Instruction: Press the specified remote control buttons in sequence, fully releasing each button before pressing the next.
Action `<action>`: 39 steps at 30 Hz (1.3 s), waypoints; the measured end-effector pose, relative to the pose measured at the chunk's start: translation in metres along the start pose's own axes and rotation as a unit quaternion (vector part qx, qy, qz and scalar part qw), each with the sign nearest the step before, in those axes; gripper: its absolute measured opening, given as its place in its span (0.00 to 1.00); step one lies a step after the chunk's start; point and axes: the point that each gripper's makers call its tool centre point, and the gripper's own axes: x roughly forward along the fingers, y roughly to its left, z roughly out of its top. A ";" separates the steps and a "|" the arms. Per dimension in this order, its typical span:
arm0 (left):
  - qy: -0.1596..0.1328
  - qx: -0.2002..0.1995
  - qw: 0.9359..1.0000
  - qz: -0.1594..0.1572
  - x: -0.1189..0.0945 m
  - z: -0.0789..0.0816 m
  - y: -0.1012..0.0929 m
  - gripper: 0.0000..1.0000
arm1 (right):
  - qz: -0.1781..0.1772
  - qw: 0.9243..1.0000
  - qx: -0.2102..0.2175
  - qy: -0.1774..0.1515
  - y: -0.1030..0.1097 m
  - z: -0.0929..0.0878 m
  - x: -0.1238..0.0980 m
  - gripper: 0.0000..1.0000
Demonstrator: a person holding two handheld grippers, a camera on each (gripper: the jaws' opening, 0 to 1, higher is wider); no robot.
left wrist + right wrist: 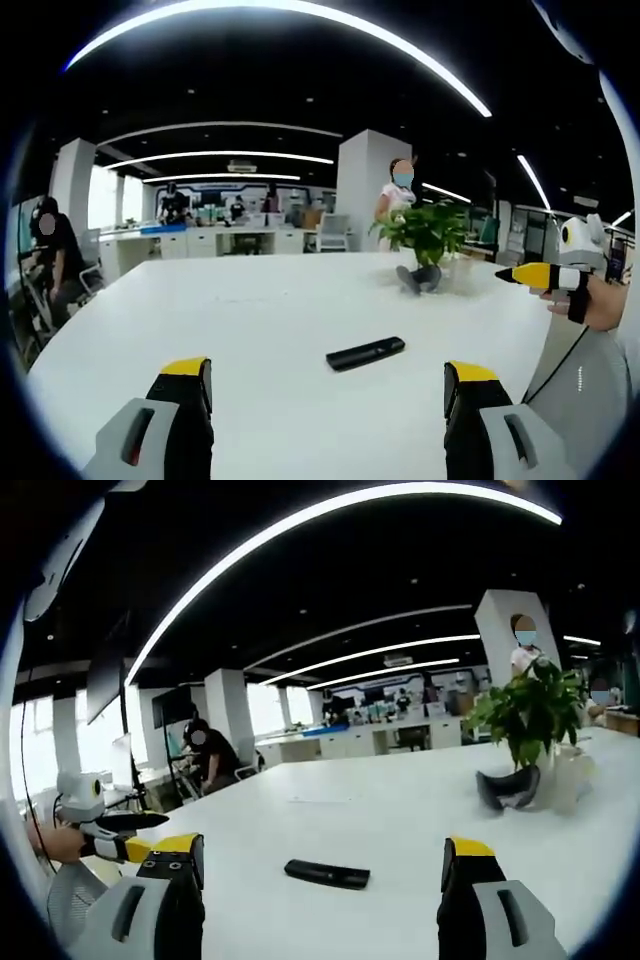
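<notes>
Plainly unlabelled, the black remote (365, 352) lies alone mid-counter (250, 330), potted plant (428, 240) beyond; left tool (327, 390) and right tool (320, 870) hover released.

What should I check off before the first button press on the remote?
1. Remote control in sight in both views, lying flat on the white table: ok.
2. Left gripper jaws apart, holding nothing: ok.
3. Right gripper jaws apart, holding nothing: ok.
4. Either gripper touching the remote: not ok, both are apart from it.
5. Table around the remote free; potted plant stands well behind: ok.
6. Which buttons face up: cannot tell, too small.
</notes>
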 end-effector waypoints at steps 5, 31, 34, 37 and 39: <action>-0.002 -0.003 1.000 0.003 -0.001 0.003 -0.001 1.00 | 0.000 1.000 -0.006 0.002 0.002 0.000 -0.003 0.99; -0.031 0.007 0.999 0.008 -0.013 0.013 -0.005 1.00 | -0.046 0.999 -0.019 0.009 -0.016 -0.007 -0.013 0.99; -0.034 0.004 0.999 0.013 -0.015 0.013 -0.003 1.00 | -0.045 0.999 -0.023 0.010 -0.014 -0.007 -0.014 0.98; -0.036 0.003 0.999 0.014 -0.015 0.013 -0.002 1.00 | -0.042 0.999 -0.031 0.014 -0.010 -0.009 -0.014 0.97; -0.036 0.003 0.999 0.016 -0.016 0.013 -0.001 1.00 | -0.042 0.998 -0.037 0.021 -0.008 -0.011 -0.014 0.97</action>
